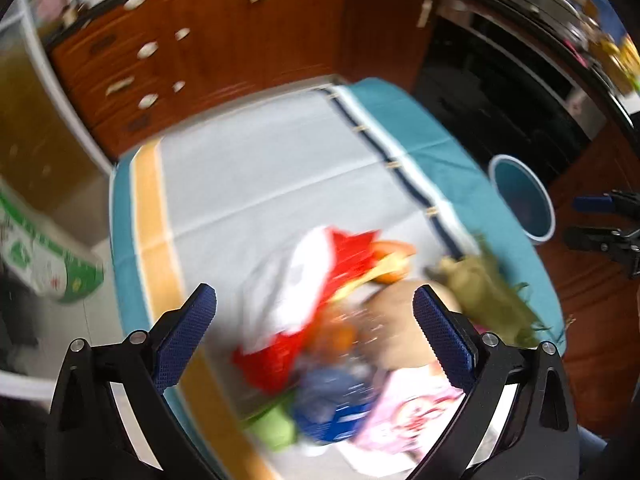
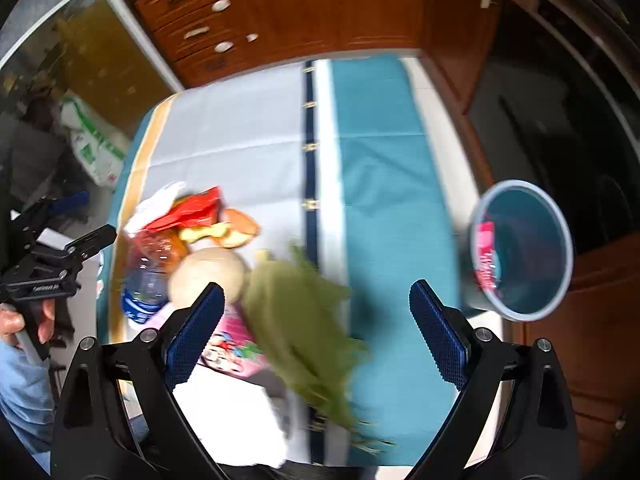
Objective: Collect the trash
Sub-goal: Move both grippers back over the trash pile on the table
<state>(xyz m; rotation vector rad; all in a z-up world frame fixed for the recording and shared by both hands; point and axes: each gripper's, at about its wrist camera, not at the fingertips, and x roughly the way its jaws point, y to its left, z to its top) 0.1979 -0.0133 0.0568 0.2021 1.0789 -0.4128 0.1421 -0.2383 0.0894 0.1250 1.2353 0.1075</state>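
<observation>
Both claws were up over the table (image 2: 384, 152), nothing in either. Left gripper (image 1: 314, 322) had its blue pads spread wide, hanging above the trash pile (image 1: 320, 344). Right gripper (image 2: 316, 320) was equally wide open, empty, sitting above the leafy greens (image 2: 304, 320).

Trash was heaped at the near end of the striped cloth, all touching or overlapping:
- red and white wrapper (image 2: 192, 210) at the far side of the heap
- orange peel bits (image 2: 240, 228) just beside it
- crushed clear bottle with blue label (image 2: 146, 280) at the left edge
- round tan thing (image 2: 208, 272), couldn't tell what exactly
- pink printed packet (image 2: 232, 340) nearest the person, with a white sheet (image 2: 228, 420) below it
- greens lying along the cloth's dark stripe, right of the heap

Blue bin (image 2: 524, 252) stood off the table's right side, apart from the heap, mouth tipped toward the right camera. Something pink/red (image 2: 486, 256) already lay against its inner wall.

Wooden cabinets (image 2: 280, 12) were behind the table. Both views were motion-blurred, so fine detail on the pile was unreadable.
</observation>
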